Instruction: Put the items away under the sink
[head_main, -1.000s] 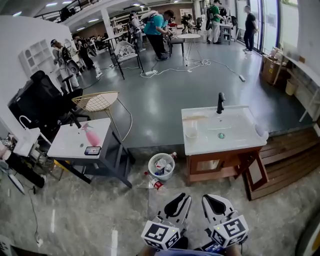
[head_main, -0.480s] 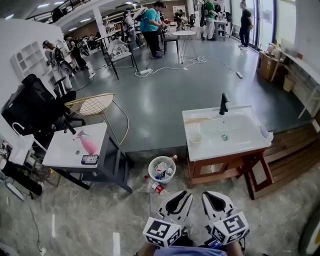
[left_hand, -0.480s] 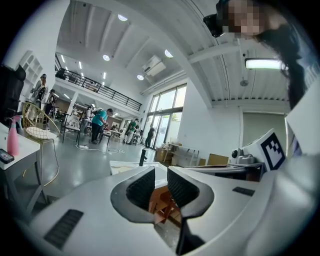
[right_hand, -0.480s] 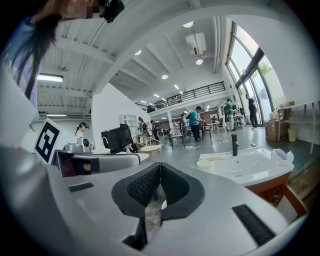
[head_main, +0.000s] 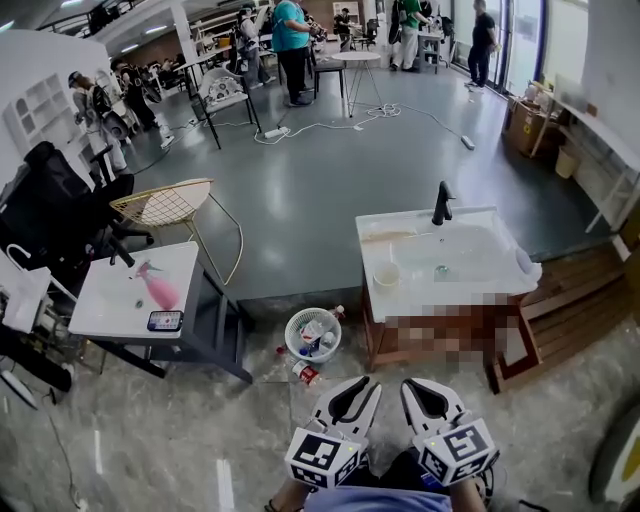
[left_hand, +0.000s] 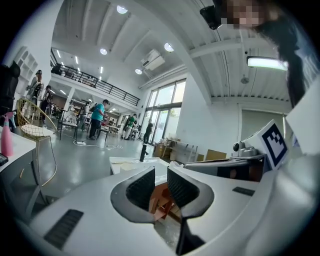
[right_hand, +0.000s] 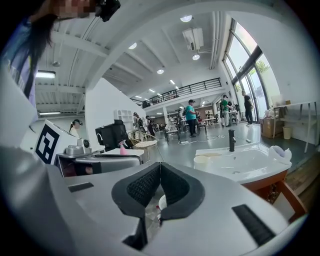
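Observation:
The white sink (head_main: 470, 275) with a black faucet (head_main: 441, 203) stands on a wooden cabinet ahead and to the right. A pale cup (head_main: 386, 275) sits on the sink's left front corner. A pink spray bottle (head_main: 158, 290) and a phone (head_main: 164, 320) lie on the small white table (head_main: 110, 300) at the left. My left gripper (head_main: 362, 386) is low at the front, its jaws a narrow gap apart, nothing between them. My right gripper (head_main: 413, 386) is beside it, shut and empty. The sink (right_hand: 240, 162) and the cup (right_hand: 202, 161) also show in the right gripper view.
A white basket (head_main: 312, 333) holding small items stands on the floor between table and sink, and a bottle (head_main: 305, 373) lies in front of it. A cabinet door (head_main: 510, 345) hangs open at the sink's right. A wire chair (head_main: 175, 205) and several people are farther back.
The head view has shifted: the table and spray bottle have drifted left and down in the picture, and the sink sits slightly nearer. Both grippers stay low at the front.

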